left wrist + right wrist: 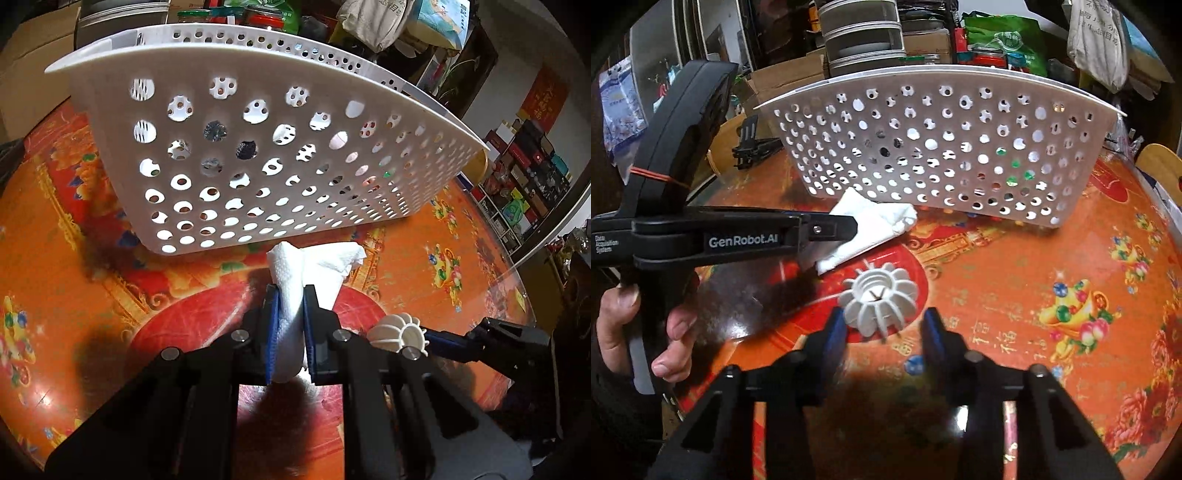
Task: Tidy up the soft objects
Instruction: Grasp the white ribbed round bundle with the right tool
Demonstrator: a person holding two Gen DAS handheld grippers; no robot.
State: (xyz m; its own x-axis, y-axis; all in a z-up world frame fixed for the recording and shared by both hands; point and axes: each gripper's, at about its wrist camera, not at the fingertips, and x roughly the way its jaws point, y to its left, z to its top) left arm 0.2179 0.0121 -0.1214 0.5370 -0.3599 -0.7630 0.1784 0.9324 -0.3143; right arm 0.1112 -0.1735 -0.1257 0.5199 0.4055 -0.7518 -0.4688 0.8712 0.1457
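My left gripper (pixel 291 295) is shut on a crumpled white paper towel (pixel 314 269) and holds it just in front of the white perforated basket (pixel 258 147). The towel (pixel 871 225) and the left gripper (pixel 849 225) also show in the right wrist view, left of centre. A white ribbed ball-shaped object (pixel 881 299) lies on the table. My right gripper (pixel 884 325) is open, its fingers on either side of the ribbed object's near part, not closed on it. The ribbed object (pixel 397 332) shows at the lower right of the left wrist view, with the right gripper (pixel 439 343) beside it.
The round table (pixel 1034 277) has a red and orange patterned cover. The basket (pixel 942 147) holds some dark and green things seen through its holes. A black clip stand (pixel 753 144) sits at the far left. Boxes, bags and shelves (pixel 517 177) crowd around the table.
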